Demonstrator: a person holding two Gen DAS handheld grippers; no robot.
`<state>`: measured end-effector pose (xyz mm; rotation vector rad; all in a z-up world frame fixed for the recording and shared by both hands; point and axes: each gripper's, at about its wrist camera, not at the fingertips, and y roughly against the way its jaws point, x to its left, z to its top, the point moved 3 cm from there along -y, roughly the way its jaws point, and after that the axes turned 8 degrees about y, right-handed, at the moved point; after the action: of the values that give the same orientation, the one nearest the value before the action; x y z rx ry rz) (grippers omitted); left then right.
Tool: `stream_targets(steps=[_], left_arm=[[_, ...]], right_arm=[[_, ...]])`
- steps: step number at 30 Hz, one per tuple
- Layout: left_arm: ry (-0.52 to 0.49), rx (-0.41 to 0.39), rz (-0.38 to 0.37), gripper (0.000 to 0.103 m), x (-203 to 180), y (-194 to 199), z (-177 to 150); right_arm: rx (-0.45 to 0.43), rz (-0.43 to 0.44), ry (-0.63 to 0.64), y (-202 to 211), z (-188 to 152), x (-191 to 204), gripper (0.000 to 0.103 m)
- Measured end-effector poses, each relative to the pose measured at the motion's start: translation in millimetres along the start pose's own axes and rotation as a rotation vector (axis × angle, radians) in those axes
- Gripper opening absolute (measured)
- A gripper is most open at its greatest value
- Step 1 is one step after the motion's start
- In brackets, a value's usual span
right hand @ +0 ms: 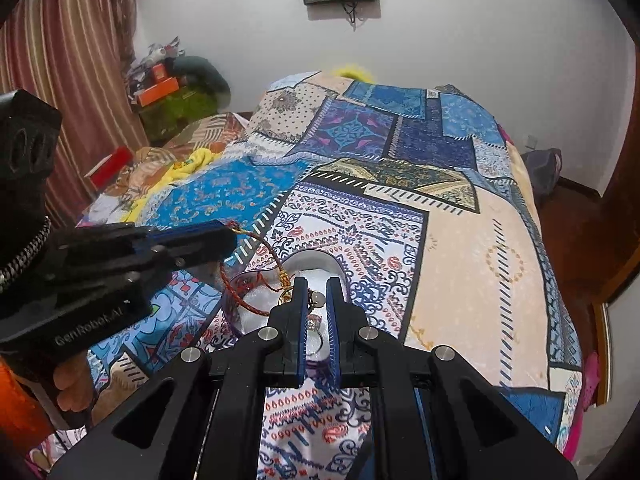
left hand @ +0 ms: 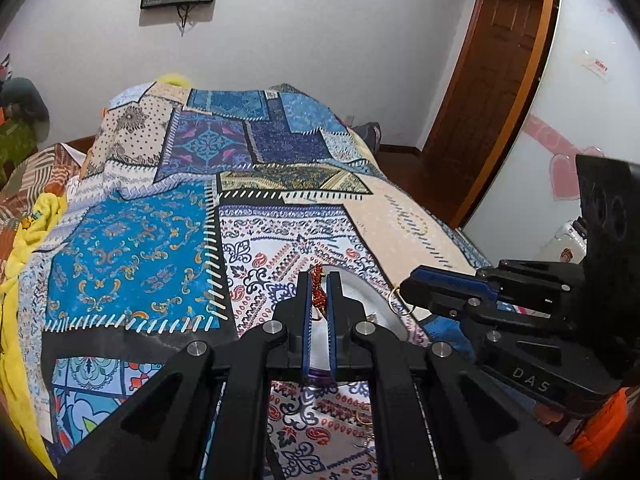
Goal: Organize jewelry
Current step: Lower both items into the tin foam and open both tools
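The left gripper (left hand: 319,284) pinches the red cord (right hand: 256,240) above the dish (right hand: 316,268) on the bed (right hand: 460,240). The right gripper (right hand: 317,292) holds a gold ring (left hand: 396,300). They could tangle.

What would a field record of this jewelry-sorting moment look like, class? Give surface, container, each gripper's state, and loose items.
surface: patchwork bedspread
container: open white-lined jewelry box resting on the bedspread
left gripper: shut on red cord bracelet, which trails down into the box
right gripper: over the box, jaws narrowly apart around a gold ring; whether it grips is unclear
loose items: small gold pieces on the bedspread near the box
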<state>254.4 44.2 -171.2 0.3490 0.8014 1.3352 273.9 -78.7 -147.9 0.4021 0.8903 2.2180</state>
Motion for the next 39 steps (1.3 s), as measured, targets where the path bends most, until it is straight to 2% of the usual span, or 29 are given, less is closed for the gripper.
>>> stream_targets(steps=[12,18,25,37,39], left_arm=[[0.020,0.076,-0.001,0.005,19,-21,-18],[0.019,0.103,-0.013,0.005,20,-24,-24],[0.014,0.098,-0.002,0.005,18,-19,-25],[-0.001,0.096,0.051,0.005,20,-2,-26],[-0.003,0.093,0.061,0.009,21,3,-27]], right_arm=[[0.092,0.058,0.052,-34,-1,7,0.008],[0.130,0.061,0.070,-42,-5,12,0.008],[0.137,0.061,0.082,-42,-5,14,0.008],[0.119,-0.001,0.135,-28,-2,24,0.009],[0.114,-0.010,0.134,-23,-1,24,0.009]])
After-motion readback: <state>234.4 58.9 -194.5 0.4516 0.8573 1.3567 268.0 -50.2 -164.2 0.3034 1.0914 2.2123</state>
